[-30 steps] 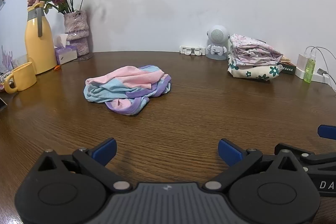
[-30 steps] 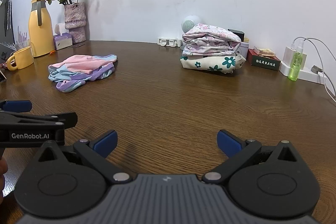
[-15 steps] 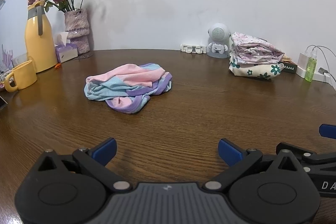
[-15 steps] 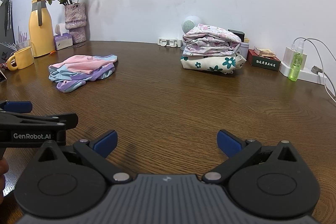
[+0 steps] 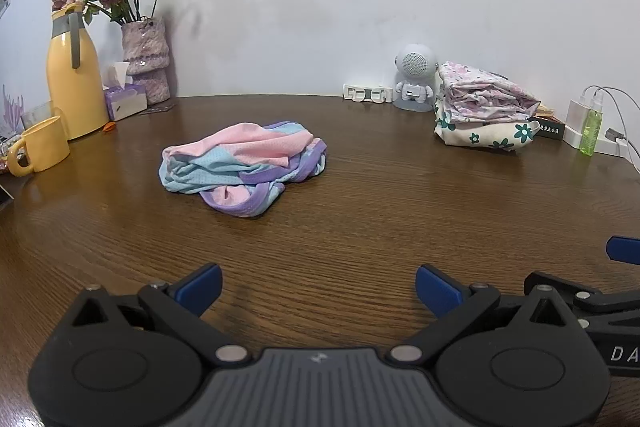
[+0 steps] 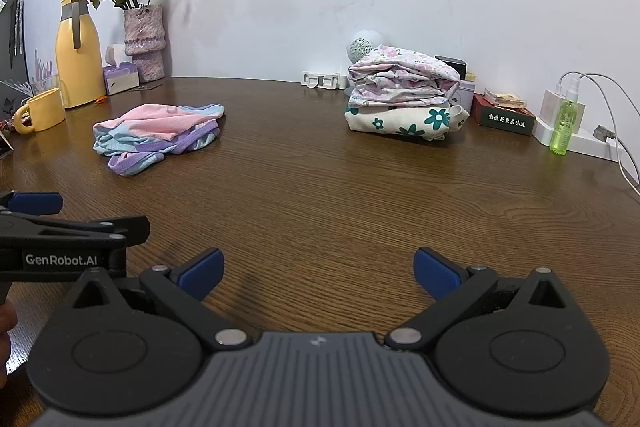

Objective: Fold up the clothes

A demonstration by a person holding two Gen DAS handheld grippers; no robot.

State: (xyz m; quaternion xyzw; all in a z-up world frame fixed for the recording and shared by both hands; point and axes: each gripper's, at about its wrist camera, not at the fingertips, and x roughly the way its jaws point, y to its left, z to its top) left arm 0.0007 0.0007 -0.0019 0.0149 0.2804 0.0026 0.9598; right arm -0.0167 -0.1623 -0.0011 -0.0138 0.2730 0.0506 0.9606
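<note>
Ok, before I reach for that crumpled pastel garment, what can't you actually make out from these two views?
- Crumpled pink, blue and purple garment: its type and its hems are hidden in its own folds, both views.
- White astronaut-shaped speaker: body hidden behind the folded floral clothes stack, right wrist view.
- Small dark box: label too small to read, left wrist view.
- White cables: cut off by the right edge, both views.
- Left gripper and right gripper: jaws open, handles out of frame.

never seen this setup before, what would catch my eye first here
The crumpled pink, blue and purple garment lies alone mid-table, left of centre. A neat folded floral stack sits at the back right near the wall. Both open tools, left tool and right tool, hover empty over the near edge.
</note>
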